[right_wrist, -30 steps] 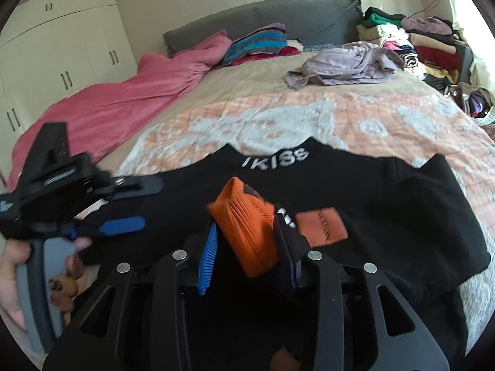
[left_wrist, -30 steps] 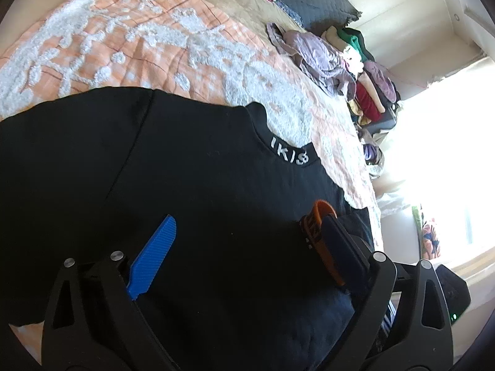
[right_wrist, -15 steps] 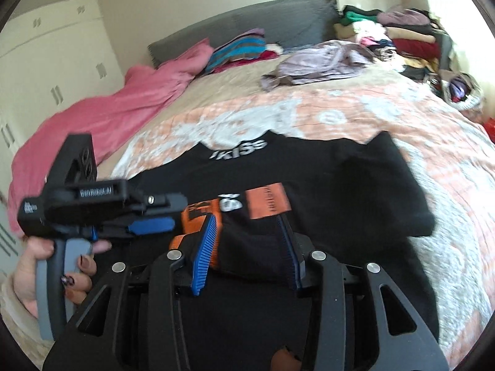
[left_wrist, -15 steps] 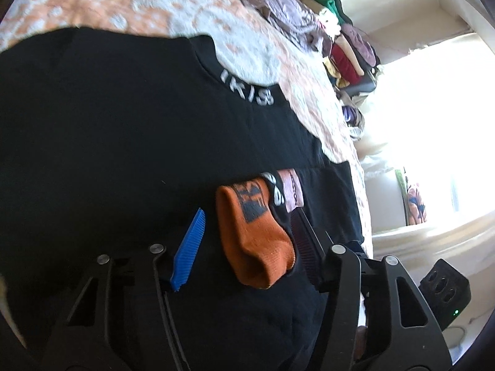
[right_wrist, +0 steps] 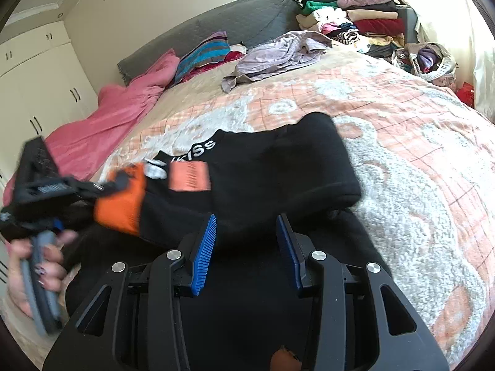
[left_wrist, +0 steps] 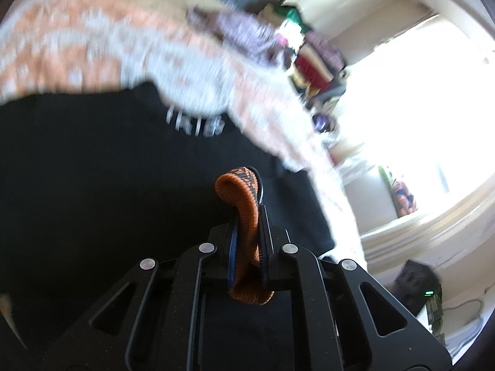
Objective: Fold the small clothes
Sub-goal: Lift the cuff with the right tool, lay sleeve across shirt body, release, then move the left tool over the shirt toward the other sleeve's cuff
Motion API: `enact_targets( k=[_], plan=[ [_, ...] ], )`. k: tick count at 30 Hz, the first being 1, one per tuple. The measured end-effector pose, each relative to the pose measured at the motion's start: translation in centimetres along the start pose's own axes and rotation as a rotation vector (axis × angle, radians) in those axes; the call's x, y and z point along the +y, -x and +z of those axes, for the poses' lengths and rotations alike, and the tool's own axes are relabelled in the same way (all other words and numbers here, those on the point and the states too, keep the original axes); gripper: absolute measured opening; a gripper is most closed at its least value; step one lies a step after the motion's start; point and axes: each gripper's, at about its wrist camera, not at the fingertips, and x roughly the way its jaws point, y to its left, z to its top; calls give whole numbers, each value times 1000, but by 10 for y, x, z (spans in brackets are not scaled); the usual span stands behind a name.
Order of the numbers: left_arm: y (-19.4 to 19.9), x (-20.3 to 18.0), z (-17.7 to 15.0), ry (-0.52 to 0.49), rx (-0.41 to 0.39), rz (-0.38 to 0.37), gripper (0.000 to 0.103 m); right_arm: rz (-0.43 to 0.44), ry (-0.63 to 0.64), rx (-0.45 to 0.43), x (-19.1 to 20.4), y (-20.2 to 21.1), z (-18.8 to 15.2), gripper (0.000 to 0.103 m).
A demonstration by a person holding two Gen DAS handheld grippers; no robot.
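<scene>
Now the left gripper (left_wrist: 247, 232) has just closed tight on the sock's (right_wrist: 148, 204) orange cuff to stretch it, while the right gripper (right_wrist: 246, 247), half open, straddles its black foot without pressing.

The near part of the bed (right_wrist: 417, 160) is taken by the spread black garment (right_wrist: 278, 167), and the person's hand (right_wrist: 34, 266) with the left tongs (right_wrist: 102, 188), closed on the orange cuff of the sock (right_wrist: 120, 204), blocks the way along its left edge. To the right of the garment the patterned blanket (right_wrist: 402, 185) lies bare and wide — tongs could pass there freely. Farther back stand the obstacles: the crumpled lilac clothes (right_wrist: 278, 52), the pink quilt (right_wrist: 108, 123) on the left, and the pile of folded clothes (right_wrist: 355, 21) by the headboard (right_wrist: 232, 15).
</scene>
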Motion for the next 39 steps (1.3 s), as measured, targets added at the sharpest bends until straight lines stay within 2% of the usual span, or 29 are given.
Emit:
enact_targets(
  k=[4, 9, 17, 22, 30, 34, 37, 39],
  plan=[
    [38, -3, 10, -15, -78, -1, 4, -11, 3, -10, -1, 3, 3, 39],
    [61, 13, 11, 23, -107, 45, 4, -28, 11, -17, 3, 4, 6, 39],
    [59, 40, 0, 83, -67, 111, 5, -77, 45, -10, 8, -5, 14, 39],
    [64, 46, 0, 85, -74, 141, 6, -93, 57, 0, 10, -14, 19, 39],
    [81, 49, 5, 48, -133, 208, 7, -117, 107, 7, 20, -25, 25, 39],
    [72, 49, 3, 31, -92, 218, 7, -125, 160, 35, 30, -37, 29, 39],
    [49, 45, -6, -11, -22, 256, 8, -119, 193, 61, 36, -46, 29, 42],
    [35, 44, -14, -40, 30, 284, 24, -124, 210, 80, 39, -53, 30, 43]
  ],
)
